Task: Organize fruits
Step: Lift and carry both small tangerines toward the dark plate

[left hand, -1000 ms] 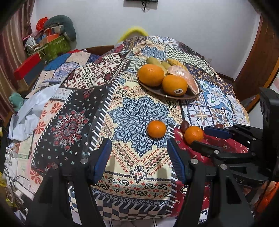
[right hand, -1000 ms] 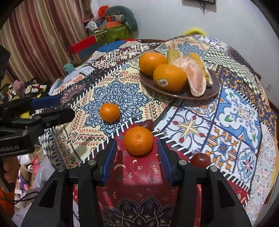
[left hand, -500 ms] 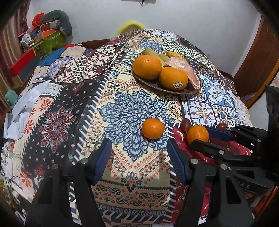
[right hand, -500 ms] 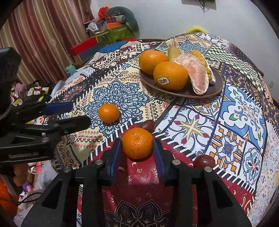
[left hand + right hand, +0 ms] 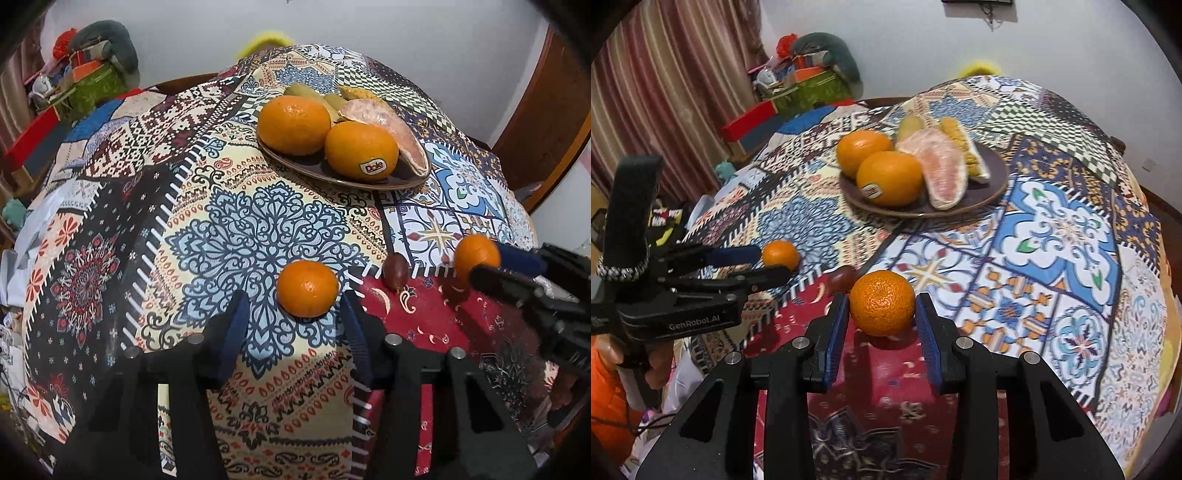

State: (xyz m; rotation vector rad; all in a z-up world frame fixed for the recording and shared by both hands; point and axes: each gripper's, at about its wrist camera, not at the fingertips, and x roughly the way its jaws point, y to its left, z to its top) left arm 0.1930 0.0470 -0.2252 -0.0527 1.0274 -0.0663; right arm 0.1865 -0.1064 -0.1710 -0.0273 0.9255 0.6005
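Mandarins are the thing here: two small ones sit loose on the table, off the plate [image 5: 993,181], and each gripper is lined up on one. The right gripper [image 5: 882,317] has its fingers on either side of the nearer mandarin [image 5: 882,302], blue pads very close to the skin or just touching it (can't tell if it's really clamped yet, and the fruit looks like it's sitting on the cloth). The left gripper [image 5: 295,314] has its fingers well apart, with the other mandarin [image 5: 307,288] just ahead of the tips, so I'd guess it's set up for a straight push forward and a squeeze. The plate sits toward the far side of the table and already carries two big oranges [image 5: 362,149], a peeled pomelo wedge [image 5: 940,170] and some yellowish pieces behind, which is probably where the small ones belong. A dark reddish fruit [image 5: 843,277] lies between the two mandarins, near enough to get nudged. The table is covered in a busy patchwork cloth [image 5: 258,229] with a red panel at the near edge, so round fruit may roll a bit on the folds. Room-wise: white wall behind, striped curtain on the left, and a heap of boxes and bags in the corner.
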